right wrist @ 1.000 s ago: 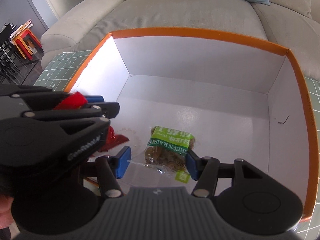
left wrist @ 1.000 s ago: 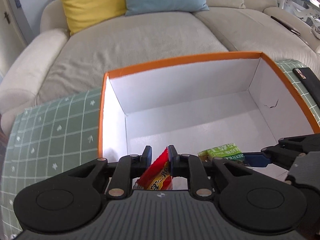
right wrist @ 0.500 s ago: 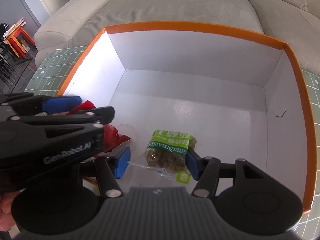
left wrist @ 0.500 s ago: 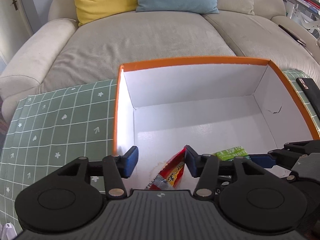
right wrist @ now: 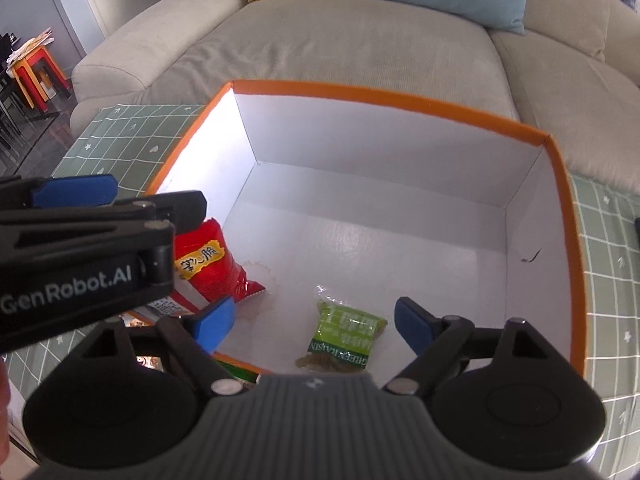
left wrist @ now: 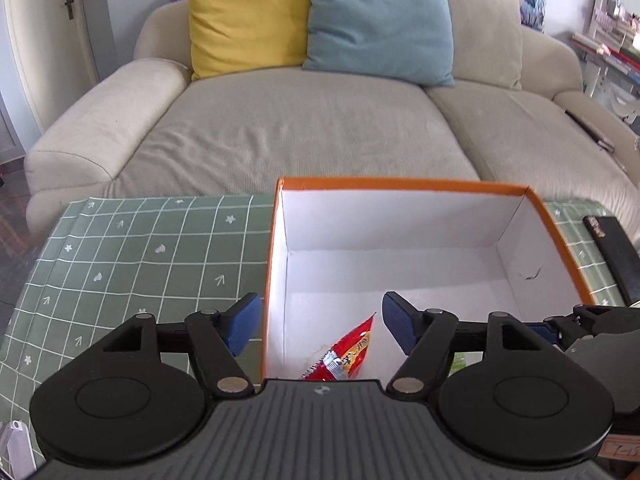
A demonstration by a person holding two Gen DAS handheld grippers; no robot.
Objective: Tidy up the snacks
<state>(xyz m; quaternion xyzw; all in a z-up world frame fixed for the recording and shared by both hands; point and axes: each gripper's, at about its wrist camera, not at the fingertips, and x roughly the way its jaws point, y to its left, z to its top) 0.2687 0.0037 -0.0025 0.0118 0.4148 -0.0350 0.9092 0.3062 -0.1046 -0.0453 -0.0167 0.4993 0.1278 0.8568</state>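
Note:
An orange-rimmed white box (left wrist: 400, 185) (right wrist: 360, 90) stands on the table. A red snack packet (left wrist: 352, 354) (right wrist: 208, 264) leans in its near left corner. Above it is my left gripper (left wrist: 320, 324), its jaws opening wide, the pads touching nothing. A green raisin packet (right wrist: 346, 336) lies flat on the box floor. My right gripper (right wrist: 314, 322) hovers over that packet with its jaws opening. The packet lies below the gap and neither pad presses on it.
A green grid tablecloth (left wrist: 140, 248) covers the table. More snack packets (right wrist: 148, 360) lie outside the box's near edge. A black flat object (left wrist: 612, 248) lies to the right of the box. Behind is a beige sofa (left wrist: 300, 132) with a yellow cushion (left wrist: 244, 16) and a blue one (left wrist: 376, 20).
Both grippers opened and rose. The left let go of the red packet, which now rests in the box corner. The right spread away from the green packet.

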